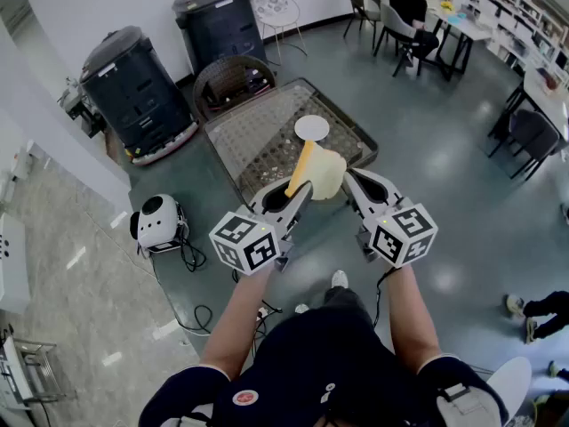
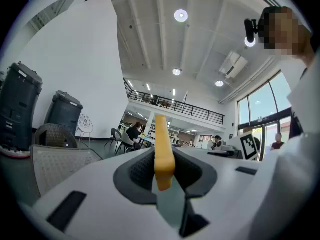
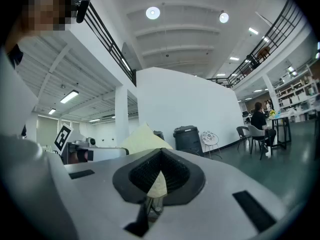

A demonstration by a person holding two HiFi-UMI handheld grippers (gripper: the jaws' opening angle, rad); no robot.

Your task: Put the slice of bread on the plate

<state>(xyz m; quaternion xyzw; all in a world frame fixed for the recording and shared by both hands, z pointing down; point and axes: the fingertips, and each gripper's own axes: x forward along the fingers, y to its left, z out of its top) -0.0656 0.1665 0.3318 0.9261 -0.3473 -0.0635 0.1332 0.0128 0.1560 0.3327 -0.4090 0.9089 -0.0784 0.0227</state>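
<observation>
I hold the slice of bread [image 1: 325,174] in the air between both grippers: a pale yellow face with an orange crust edge [image 1: 304,167]. My left gripper [image 1: 300,188] is shut on the orange edge, which stands edge-on between its jaws [image 2: 164,156]. My right gripper [image 1: 348,178] is shut on the pale part, a thin corner of which sits in its jaws [image 3: 158,183] while the face [image 3: 144,139] rises to the left. The orange and pale parts look like one piece. A small white plate [image 1: 311,128] lies on the wire-mesh table [image 1: 253,136], just beyond the slice.
Two dark bins [image 1: 133,92] [image 1: 218,20] and a wicker chair [image 1: 233,80] stand behind the mesh table. A white round device [image 1: 158,221] with cables lies on the floor at left. A person sits at a desk [image 1: 413,12] far right.
</observation>
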